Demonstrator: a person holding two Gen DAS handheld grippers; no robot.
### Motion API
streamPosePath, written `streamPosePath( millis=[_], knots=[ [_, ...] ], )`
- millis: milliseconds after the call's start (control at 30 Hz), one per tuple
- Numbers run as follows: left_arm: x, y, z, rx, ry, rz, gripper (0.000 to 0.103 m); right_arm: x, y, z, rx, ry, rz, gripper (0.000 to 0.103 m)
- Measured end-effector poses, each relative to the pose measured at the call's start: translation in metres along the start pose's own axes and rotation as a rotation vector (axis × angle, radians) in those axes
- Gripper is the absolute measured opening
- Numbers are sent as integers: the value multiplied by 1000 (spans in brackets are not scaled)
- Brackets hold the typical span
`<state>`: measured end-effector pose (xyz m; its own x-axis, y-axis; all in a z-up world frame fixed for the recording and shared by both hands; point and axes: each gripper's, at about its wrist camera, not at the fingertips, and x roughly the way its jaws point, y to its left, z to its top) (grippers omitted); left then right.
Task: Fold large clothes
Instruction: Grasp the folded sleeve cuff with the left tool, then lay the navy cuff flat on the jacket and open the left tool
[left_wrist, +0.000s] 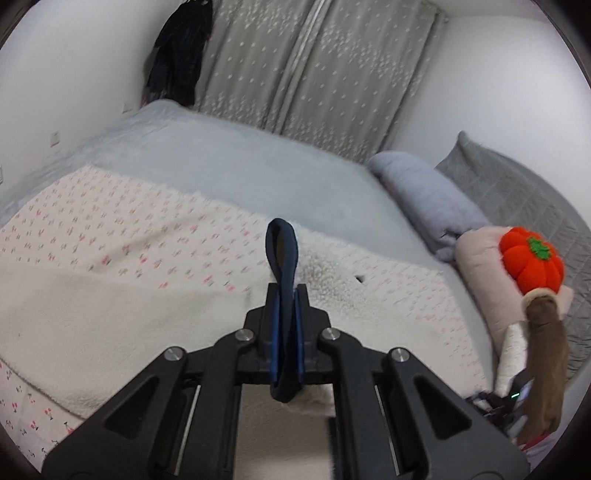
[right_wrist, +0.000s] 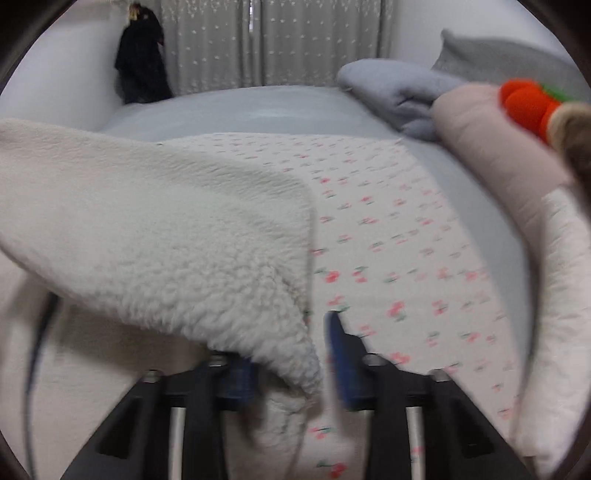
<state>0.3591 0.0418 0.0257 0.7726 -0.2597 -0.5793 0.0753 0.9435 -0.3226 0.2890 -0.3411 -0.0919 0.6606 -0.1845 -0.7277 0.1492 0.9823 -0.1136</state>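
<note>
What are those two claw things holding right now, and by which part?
The left gripper is shut on a dark navy fabric loop, pinched at its lower half. The right gripper is open; the cream fleece cherry-print garment drapes between its fingers, ungripped.

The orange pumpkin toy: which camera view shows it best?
The left wrist view shows the orange pumpkin toy best: it is whole and sharp there, with its green stem visible. In the right wrist view it is blurred at the right edge and partly hidden.
</note>
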Motion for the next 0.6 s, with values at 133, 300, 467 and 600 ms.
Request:
streamPosePath(
  millis=[133, 300, 467, 600],
  knots=[
    [47, 43, -42, -3, 117, 128, 9, -3, 6, -4, -63, 86, 139, 44],
    [95, 76, -94, 42, 290, 207, 17, -25, -21, -9, 55, 127, 444, 73],
    [94, 73, -88, 104, 266, 189, 18, -25, -61, 25, 261, 40, 641, 83],
    [96, 75, -87, 74, 268, 172, 16, 43, -65, 58, 319, 172, 539, 83]
  ],
)
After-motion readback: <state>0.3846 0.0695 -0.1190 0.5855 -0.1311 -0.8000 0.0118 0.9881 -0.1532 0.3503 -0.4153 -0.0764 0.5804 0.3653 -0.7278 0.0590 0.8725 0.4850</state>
